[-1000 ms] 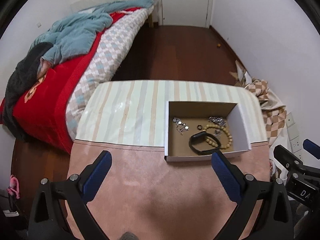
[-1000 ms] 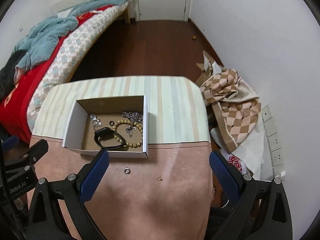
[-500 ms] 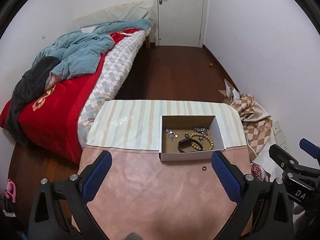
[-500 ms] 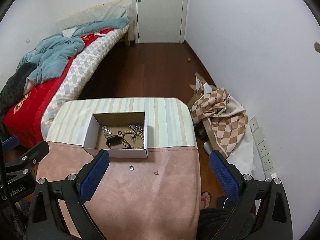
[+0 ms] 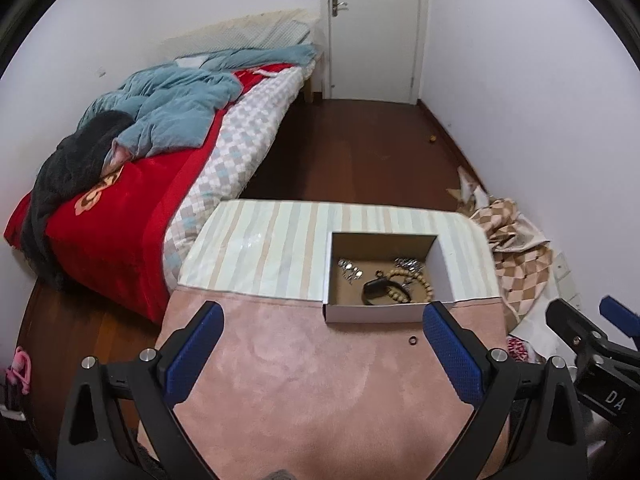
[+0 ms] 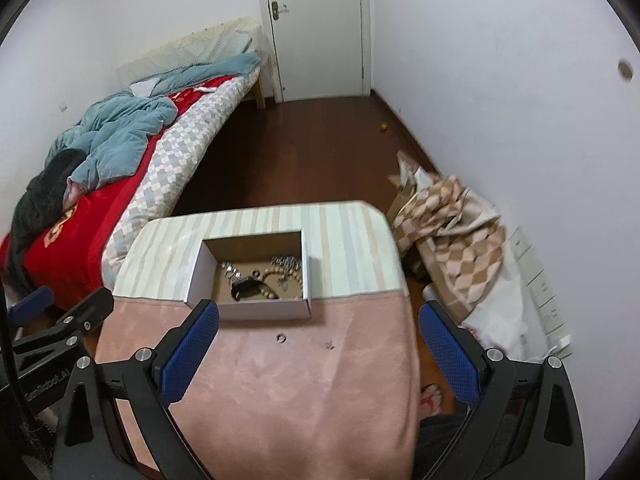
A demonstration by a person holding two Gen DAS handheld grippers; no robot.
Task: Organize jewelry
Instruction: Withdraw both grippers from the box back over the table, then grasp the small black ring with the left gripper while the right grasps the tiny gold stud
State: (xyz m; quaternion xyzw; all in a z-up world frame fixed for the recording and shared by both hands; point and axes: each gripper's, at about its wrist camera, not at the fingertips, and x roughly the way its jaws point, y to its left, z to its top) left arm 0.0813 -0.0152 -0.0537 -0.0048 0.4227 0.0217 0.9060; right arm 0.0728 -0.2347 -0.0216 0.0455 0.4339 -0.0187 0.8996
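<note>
Hovering high above the pink suede-like tablecloth (image 6: 280, 392) with both blue-padded grippers, left (image 5: 320, 344) and right (image 6: 318, 340), spread wide and empty, probably preparing to descend for the small dark ring (image 6: 282, 337) and tiny earring (image 6: 330, 345) lying just before the open white cardboard box (image 6: 264, 310).

left wrist: high, faces door — right wrist: same | shared: box (image 5: 384, 312)
</note>
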